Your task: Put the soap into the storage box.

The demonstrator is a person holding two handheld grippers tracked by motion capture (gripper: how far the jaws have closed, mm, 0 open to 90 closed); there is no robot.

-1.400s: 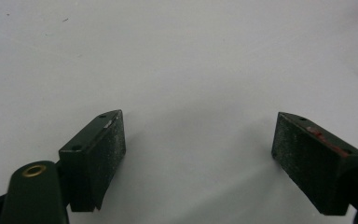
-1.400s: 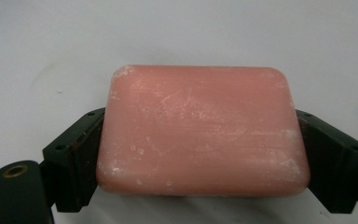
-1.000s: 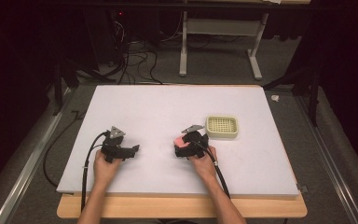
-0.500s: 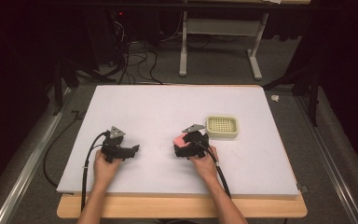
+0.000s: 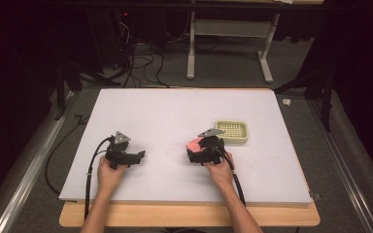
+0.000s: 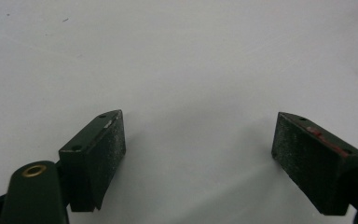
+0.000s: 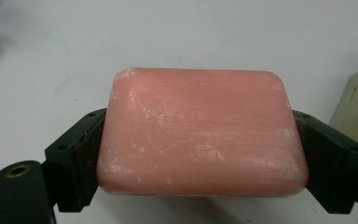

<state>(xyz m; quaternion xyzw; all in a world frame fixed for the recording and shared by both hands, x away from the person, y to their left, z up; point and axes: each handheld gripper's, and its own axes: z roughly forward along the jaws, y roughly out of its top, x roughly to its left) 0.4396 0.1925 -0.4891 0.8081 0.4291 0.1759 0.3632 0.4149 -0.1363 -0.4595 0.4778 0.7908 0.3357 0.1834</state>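
Observation:
A pink bar of soap (image 7: 200,133) sits clamped between the two black jaws of my right gripper (image 7: 200,154), which is shut on it. From above, the soap (image 5: 193,144) shows at the front of the right gripper (image 5: 196,148), just left of a pale yellow soap dish (image 5: 231,132) with a perforated top. A corner of that dish (image 7: 356,116) appears at the right edge of the right gripper view. My left gripper (image 5: 137,156) rests low over the white table (image 5: 175,111), and in its own view the gripper (image 6: 198,140) stands open with bare surface between the jaws.
The white board lies on a wooden table whose front edge (image 5: 189,216) shows at the bottom. A black cable (image 5: 90,170) trails from the left gripper off the front left. Metal rails (image 5: 26,170) and a table frame (image 5: 228,43) stand around the dark floor.

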